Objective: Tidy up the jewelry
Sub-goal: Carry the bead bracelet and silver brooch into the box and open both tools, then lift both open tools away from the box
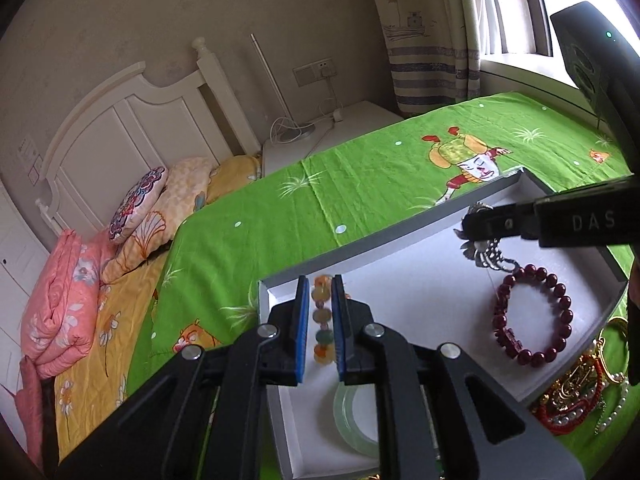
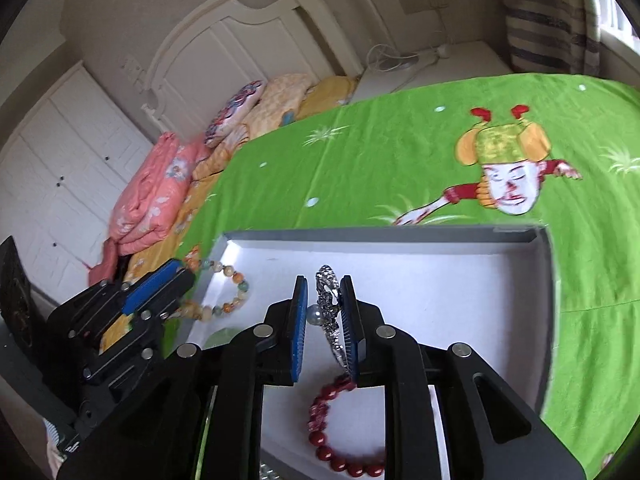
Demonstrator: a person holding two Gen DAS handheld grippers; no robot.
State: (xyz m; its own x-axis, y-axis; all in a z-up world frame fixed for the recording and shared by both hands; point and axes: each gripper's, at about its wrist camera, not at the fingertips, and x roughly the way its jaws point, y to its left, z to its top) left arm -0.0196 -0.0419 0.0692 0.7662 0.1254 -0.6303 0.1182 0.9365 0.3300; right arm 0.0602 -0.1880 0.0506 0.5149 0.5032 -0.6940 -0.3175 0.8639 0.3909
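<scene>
- The white tray with grey walls lies on a green cartoon-print bed cover, filling the lower middle of the right wrist view; it holds most of the jewelry.
- A dark red bead bracelet lies flat on the tray floor at the right of the left wrist view; a pale green bangle lies at the bottom centre, partly hidden behind the gripper.
- The left gripper has its blue-padded fingers drawn close on a bracelet of mixed pastel beads at the tray's left corner; whether the pads still press the beads is hard to tell.
- The right gripper holds a silver ornate piece with a pearl between its narrowly parted fingers, over the tray's middle; the piece leans against the right-hand pad.
- A heap of gold and red jewelry sits on the cover just outside the tray, lower right of the left wrist view.
- Pillows and a folded pink quilt lie at the left by the white headboard.
</scene>
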